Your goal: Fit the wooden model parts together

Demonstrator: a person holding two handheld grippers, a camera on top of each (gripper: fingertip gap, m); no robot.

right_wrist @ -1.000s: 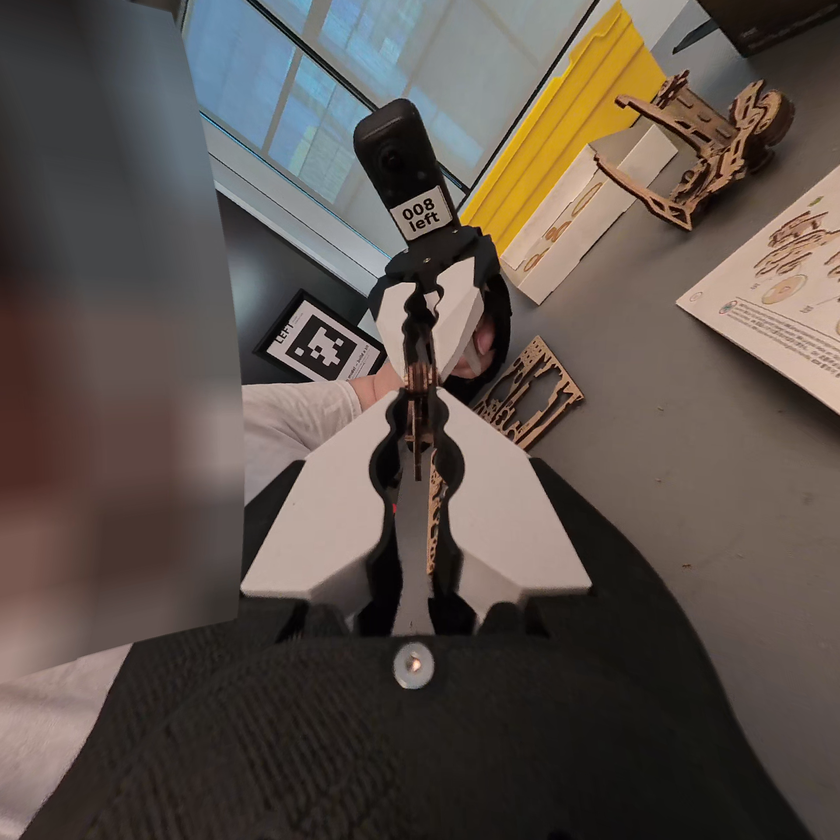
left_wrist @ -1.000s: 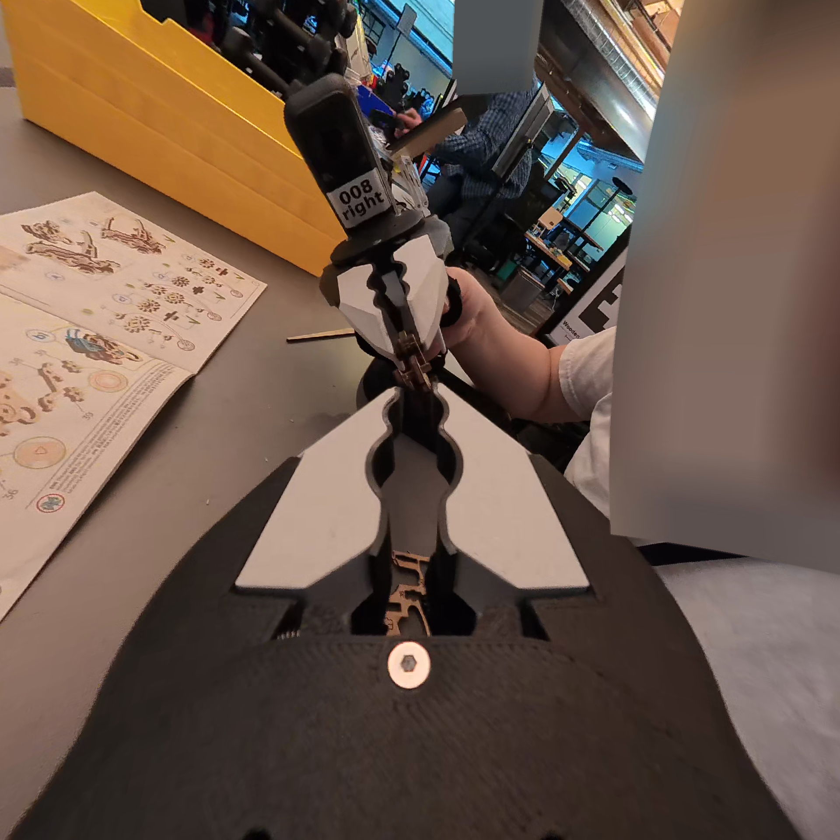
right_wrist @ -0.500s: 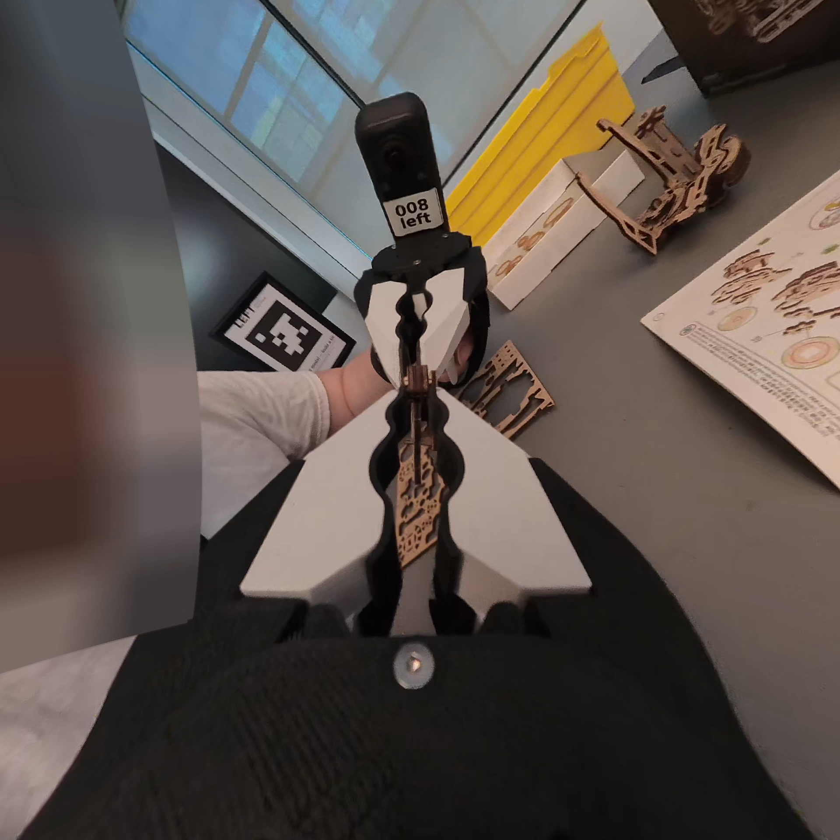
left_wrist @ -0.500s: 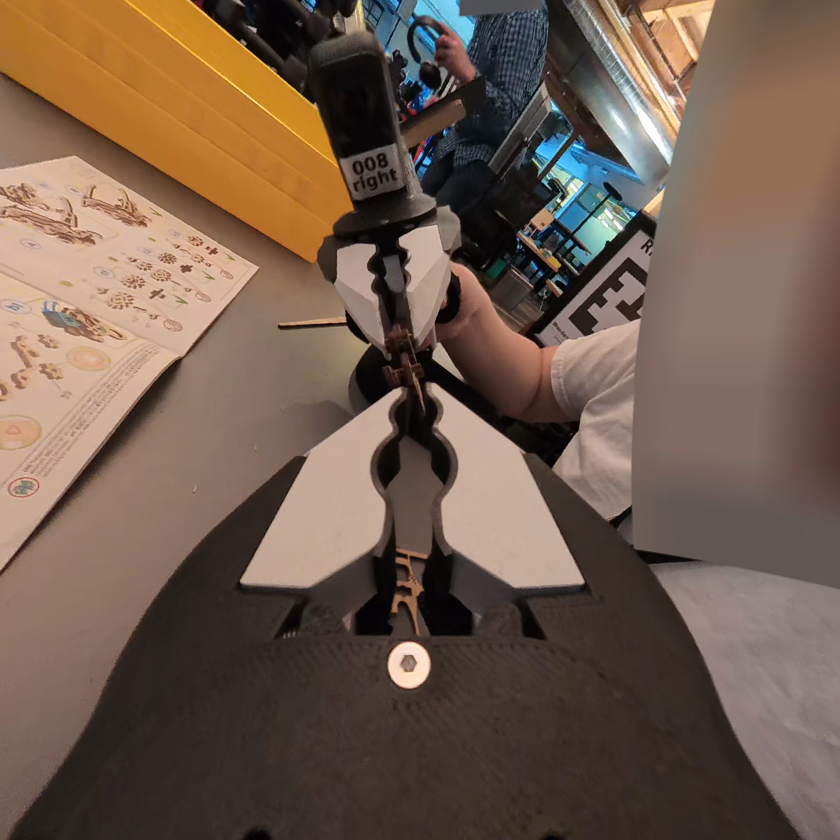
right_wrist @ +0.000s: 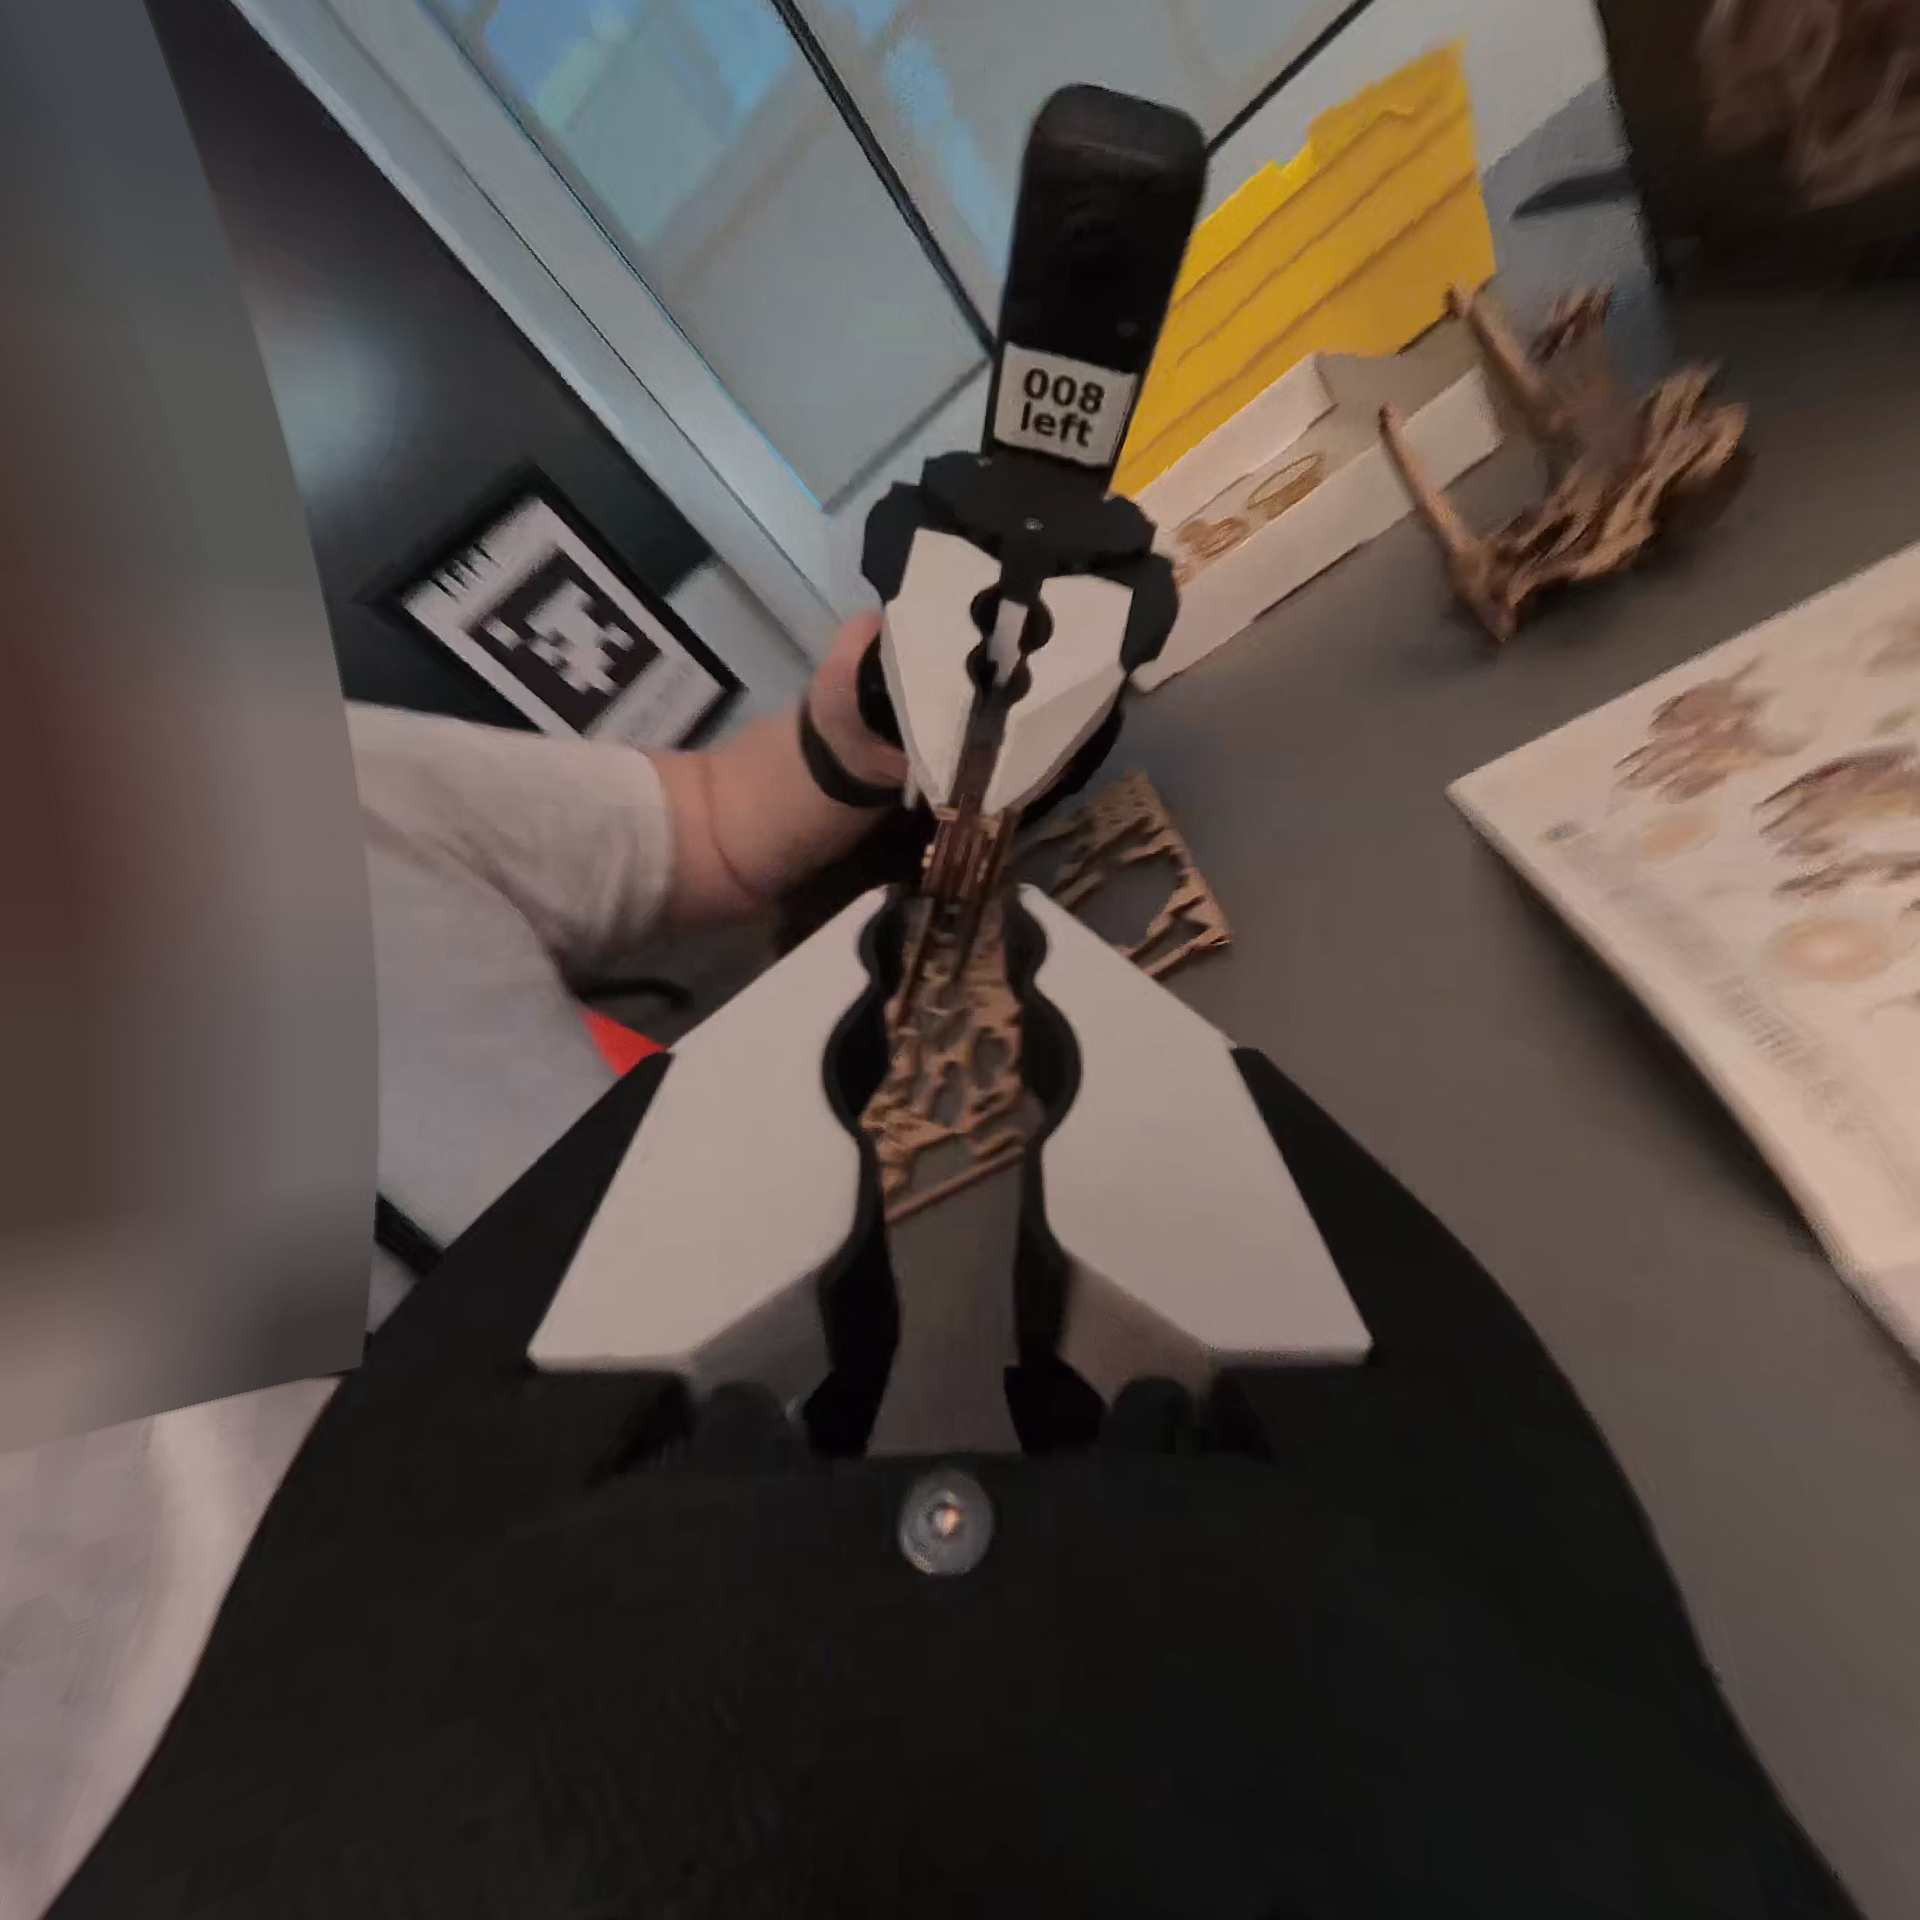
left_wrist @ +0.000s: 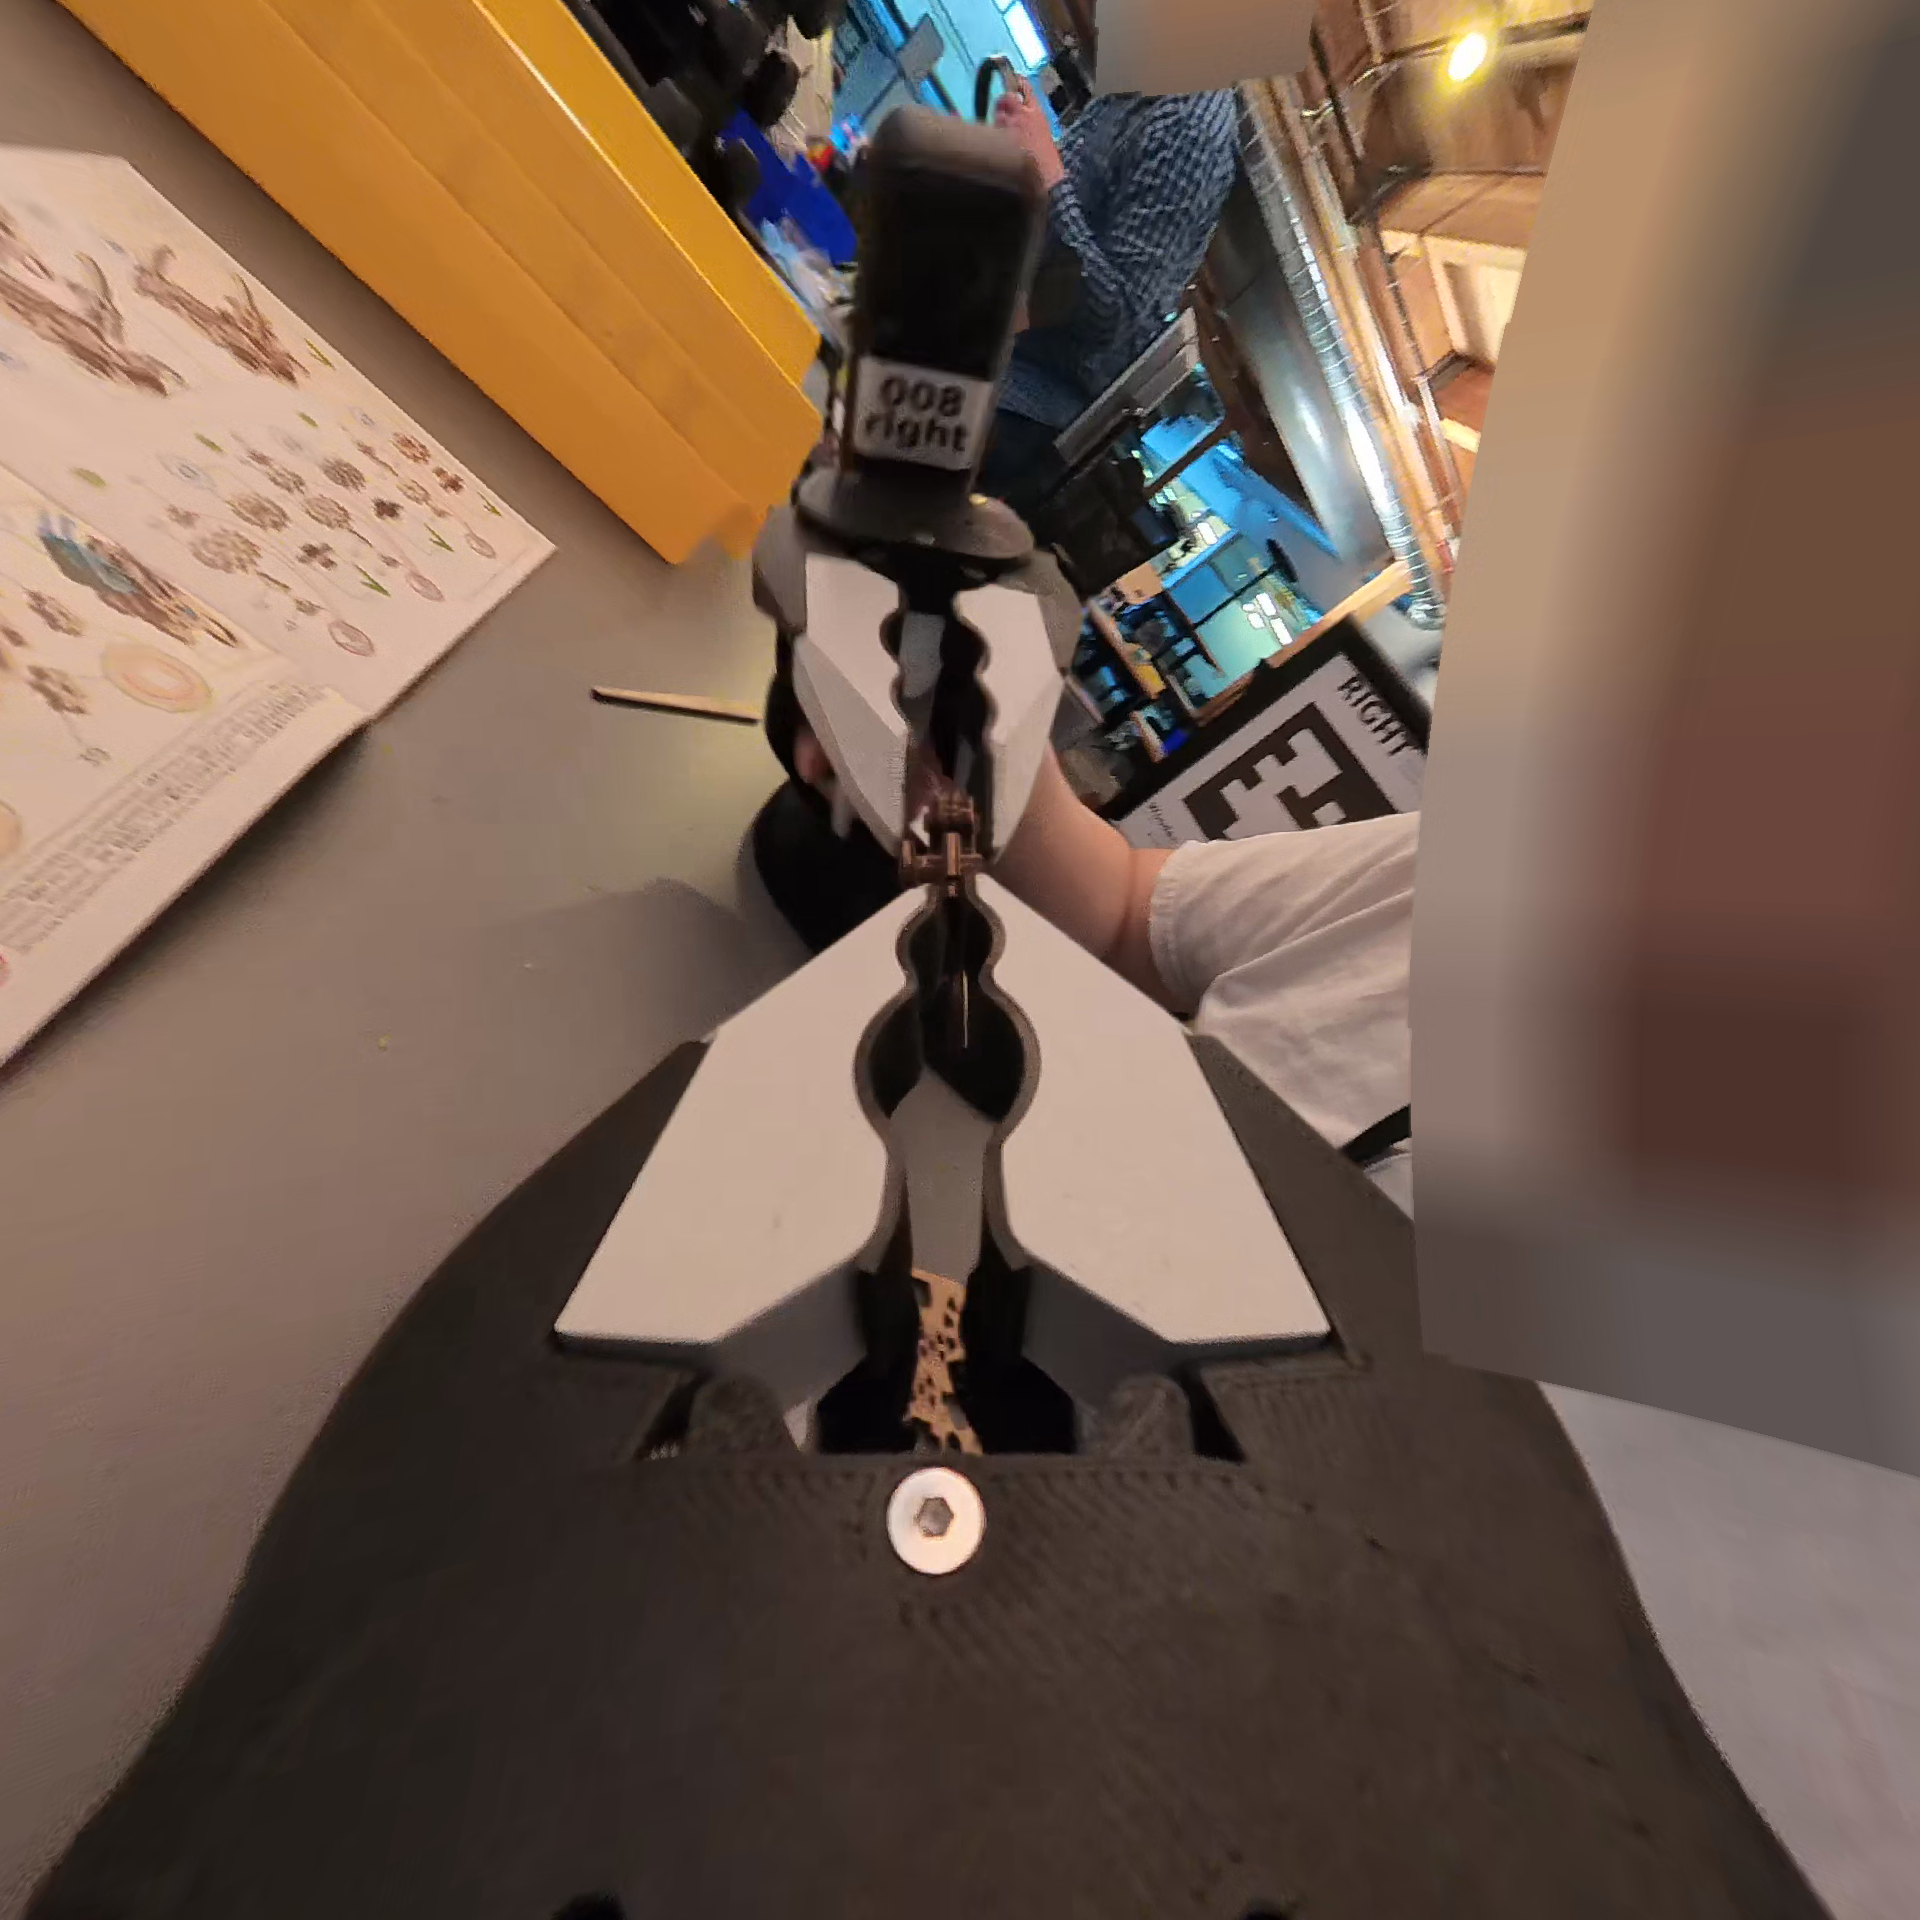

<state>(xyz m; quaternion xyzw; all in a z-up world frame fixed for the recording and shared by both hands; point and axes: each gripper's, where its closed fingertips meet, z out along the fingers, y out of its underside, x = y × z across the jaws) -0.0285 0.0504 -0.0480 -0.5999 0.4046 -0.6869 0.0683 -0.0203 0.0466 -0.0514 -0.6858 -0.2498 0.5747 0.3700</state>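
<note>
between my two grippers, held tip to tip above the table (left_wrist: 436, 831), the small joint (left_wrist: 943, 854) has gone from a narrow stub to a wider comb of tabs. my left gripper (left_wrist: 948, 914) pinches a thin plate (left_wrist: 940, 1371) edge-on, and my right gripper (right_wrist: 951, 904) pinches the lacy plate (right_wrist: 940, 1070), now turned flatter to its camera. i judge the tabs are meeting but not yet seated.

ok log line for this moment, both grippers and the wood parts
left gripper: shut on flat wooden part | right gripper: shut on lattice wooden part | parts meet tip to tip above table
</note>
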